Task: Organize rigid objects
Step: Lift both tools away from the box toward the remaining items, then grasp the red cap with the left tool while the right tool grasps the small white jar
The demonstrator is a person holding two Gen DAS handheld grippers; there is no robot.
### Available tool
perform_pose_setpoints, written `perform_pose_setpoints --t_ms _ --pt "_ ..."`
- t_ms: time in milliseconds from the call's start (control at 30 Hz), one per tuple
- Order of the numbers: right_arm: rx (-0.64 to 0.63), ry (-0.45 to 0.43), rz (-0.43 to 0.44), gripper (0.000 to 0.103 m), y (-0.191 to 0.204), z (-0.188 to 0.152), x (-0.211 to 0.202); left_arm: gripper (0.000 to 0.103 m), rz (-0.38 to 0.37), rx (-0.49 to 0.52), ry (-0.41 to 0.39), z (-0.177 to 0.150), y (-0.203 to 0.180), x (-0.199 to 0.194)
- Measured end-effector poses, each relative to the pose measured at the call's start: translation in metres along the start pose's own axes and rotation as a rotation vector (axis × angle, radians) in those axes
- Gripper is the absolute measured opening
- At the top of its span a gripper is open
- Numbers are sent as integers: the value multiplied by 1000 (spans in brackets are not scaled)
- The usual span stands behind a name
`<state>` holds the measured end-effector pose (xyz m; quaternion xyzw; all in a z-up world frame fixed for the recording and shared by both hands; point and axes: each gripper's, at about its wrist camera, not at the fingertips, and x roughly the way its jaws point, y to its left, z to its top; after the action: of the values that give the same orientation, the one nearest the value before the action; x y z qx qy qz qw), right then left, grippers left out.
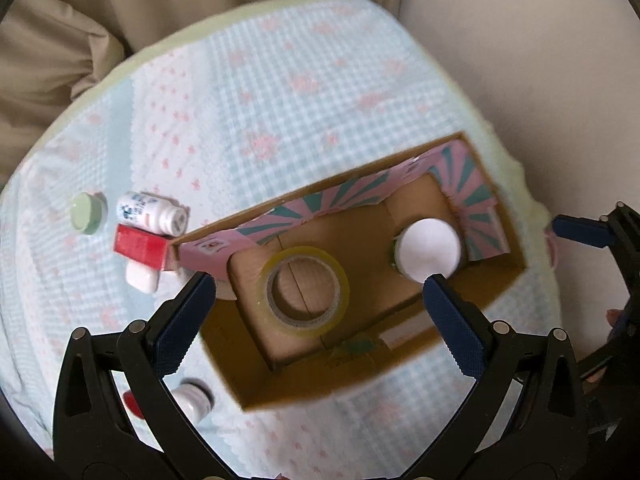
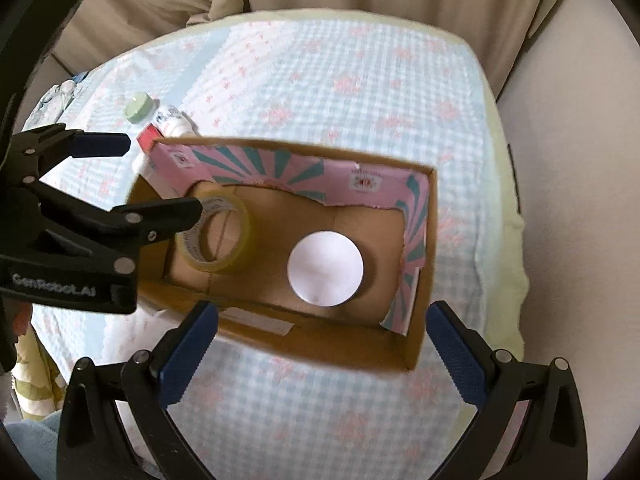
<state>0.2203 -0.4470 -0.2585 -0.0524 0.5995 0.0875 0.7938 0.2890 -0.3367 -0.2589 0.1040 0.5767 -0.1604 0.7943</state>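
An open cardboard box (image 1: 400, 364) (image 2: 424, 264) with pink and teal flaps stands on the checked cloth. Inside lie a roll of clear tape (image 1: 305, 293) (image 2: 218, 232) and a white-lidded jar (image 1: 429, 250) (image 2: 325, 269). My left gripper (image 1: 320, 292) (image 2: 160, 176) hovers open and empty above the box, over the tape. My right gripper (image 2: 322, 320) is open and empty above the box's near wall; it shows at the right edge of the left wrist view (image 1: 580, 228). Beside the box's left end lie a white bottle (image 1: 152, 213) (image 2: 172, 118), a red box (image 1: 140, 246) (image 2: 147, 136) and a green-lidded jar (image 1: 86, 213) (image 2: 139, 107).
A small white bottle (image 1: 194, 398) and a red cap (image 1: 132, 404) lie on the cloth under my left gripper. Another white item (image 1: 142, 278) lies under the red box. Beige cushions (image 1: 80, 20) stand behind the cloth-covered table (image 2: 360, 80); a pale wall (image 1: 520, 60) is at right.
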Motion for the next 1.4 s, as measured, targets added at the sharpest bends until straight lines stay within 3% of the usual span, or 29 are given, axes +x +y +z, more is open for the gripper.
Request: perform_pose_setpoints --t_ms 333,733,1033,1233,1400 --pt "13 -94 -41 103 69 7 -85 103 -7 -18 -143 -46 56 -114" --pt "170 -201 -9 103 193 12 -130 103 71 -56 -225 -126 198 -188" --pt "236 -177 -1 103 272 21 -108 103 70 -96 -200 -177 309 -192" --pt "295 -150 -6 103 311 17 -76 103 18 -27 -155 -207 346 -160" --pt "344 -118 -17 103 329 6 -41 103 -18 74 -134 -230 351 -119"
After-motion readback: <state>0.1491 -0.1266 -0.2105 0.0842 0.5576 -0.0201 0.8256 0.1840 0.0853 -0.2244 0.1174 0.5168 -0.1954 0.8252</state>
